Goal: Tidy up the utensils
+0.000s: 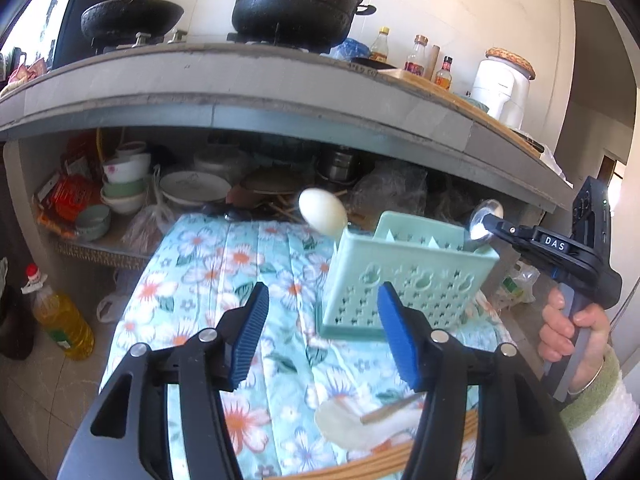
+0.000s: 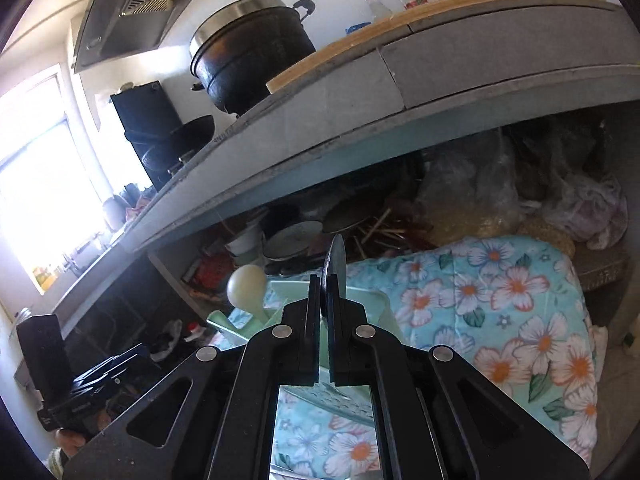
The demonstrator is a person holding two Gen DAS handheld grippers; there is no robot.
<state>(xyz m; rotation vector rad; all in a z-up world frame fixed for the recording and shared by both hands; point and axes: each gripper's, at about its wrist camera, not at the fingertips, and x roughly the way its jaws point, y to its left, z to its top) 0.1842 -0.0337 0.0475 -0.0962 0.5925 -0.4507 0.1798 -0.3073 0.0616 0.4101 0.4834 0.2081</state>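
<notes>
- The pale green perforated plastic utensil basket point(image 1: 404, 280) stands on the floral quilted cloth point(image 1: 240, 280) in front of the open shelf under the grey counter point(image 1: 280, 92).
- A cream-white plastic ladle-type spoon point(image 1: 322, 211) stands in the basket, bowl up, leaning to its left side.
- The left gripper point(image 1: 324, 336) is empty; its blue ribbed pads point(image 1: 252, 332) stand well apart, with nothing between them, near the basket's front wall.
- The right gripper point(image 2: 325, 320) is pinched nearly closed on a shiny stainless-steel spoon point(image 1: 484, 220), bowl upward, held over the basket's right rear corner.
- Handling, judged: the steel spoon is stiff, light and smooth. It may slip or swivel in a narrow pinch. A hold on the flat of the handle looks soundest.
- Handling, judged: the basket is light and may tip or slide on the soft cloth if knocked.
- A white ceramic soup spoon point(image 1: 352, 424) and wooden chopsticks point(image 1: 394, 410) lie on the cloth near the left gripper. The ceramic piece is presumably brittle and best taken by the handle.
- Hidden: the steel spoon's handle below the pads is screened by the jaws, so how far it reaches into the basket cannot be told.
- Hidden: the ceramic spoon's handle is cut off by the left gripper's body.
- The shelf contents are dim and crowded.
</notes>
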